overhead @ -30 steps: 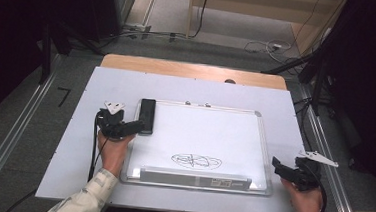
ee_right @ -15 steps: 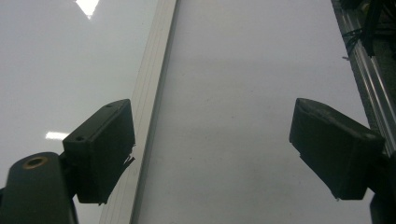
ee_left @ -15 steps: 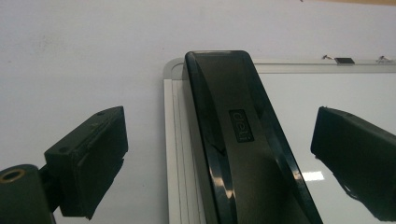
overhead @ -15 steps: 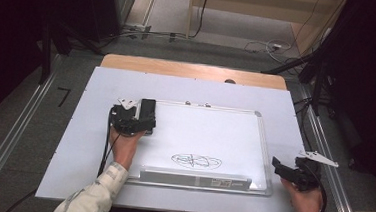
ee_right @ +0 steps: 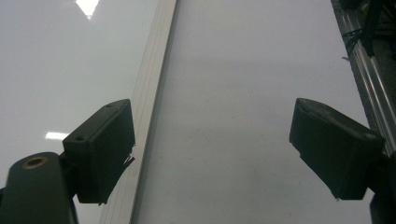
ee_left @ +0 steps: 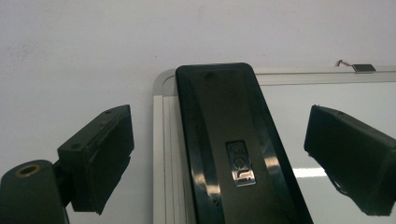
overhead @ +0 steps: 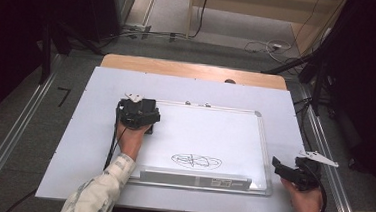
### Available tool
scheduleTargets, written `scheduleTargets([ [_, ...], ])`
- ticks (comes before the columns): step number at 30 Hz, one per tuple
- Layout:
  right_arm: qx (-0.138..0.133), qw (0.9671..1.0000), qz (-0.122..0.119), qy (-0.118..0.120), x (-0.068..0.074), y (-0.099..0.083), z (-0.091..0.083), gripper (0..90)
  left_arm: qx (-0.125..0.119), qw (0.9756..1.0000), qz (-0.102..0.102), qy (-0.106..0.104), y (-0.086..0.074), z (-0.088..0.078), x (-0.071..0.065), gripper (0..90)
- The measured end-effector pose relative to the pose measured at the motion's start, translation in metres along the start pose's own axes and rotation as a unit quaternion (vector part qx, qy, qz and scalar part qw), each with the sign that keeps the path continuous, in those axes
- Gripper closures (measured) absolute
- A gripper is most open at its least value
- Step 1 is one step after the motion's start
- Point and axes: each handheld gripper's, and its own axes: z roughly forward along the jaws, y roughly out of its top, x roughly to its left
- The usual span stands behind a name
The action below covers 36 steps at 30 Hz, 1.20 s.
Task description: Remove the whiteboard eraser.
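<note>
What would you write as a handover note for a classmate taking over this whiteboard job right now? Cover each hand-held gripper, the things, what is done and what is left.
Left hand-held gripper: jaws have just been closing and now straddle the glossy black oblong eraser, with gaps on both sides, so no grip yet.
Right hand-held gripper: open, holding nothing, over the right edge of the white metal-framed whiteboard.
The eraser lies on the board's upper left corner. The black scribble is unwiped.
Done: eraser reached. Left: probably close on it, then wipe the scribble.

Left gripper (overhead: 140, 113) fingers just closing, gap on both sides; right gripper (overhead: 291, 172) low, fingers wide apart.
</note>
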Motion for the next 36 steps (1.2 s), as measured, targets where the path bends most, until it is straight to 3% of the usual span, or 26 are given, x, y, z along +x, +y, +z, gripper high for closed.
scheduleTargets([
  [7, 0.000, 1.0000, 0.000, 0.001, -0.001, 0.000, 0.000, 12.9, 0.010, 1.0000, 0.000, 0.000, 0.000, 0.009, -0.004, 13.3],
  [16, 0.000, 1.0000, 0.003, 0.000, -0.001, 0.000, 0.000, 12.9, 0.013, 0.9998, 0.015, 0.001, 0.003, 0.015, -0.010, 21.3],
  [25, 0.000, 1.0000, 0.001, 0.000, -0.001, 0.000, 0.000, 12.9, 0.015, 0.9997, 0.018, 0.008, 0.001, 0.018, -0.009, 36.5],
  [30, 0.000, 1.0000, 0.001, 0.000, -0.001, 0.000, 0.000, 12.9, 0.017, 0.9997, 0.016, -0.001, 0.001, 0.018, -0.008, 37.7],
  [36, 0.000, 1.0000, 0.001, 0.000, -0.001, 0.000, 0.000, 12.9, 0.025, 0.9997, 0.000, -0.007, 0.001, 0.020, -0.006, 33.3],
])
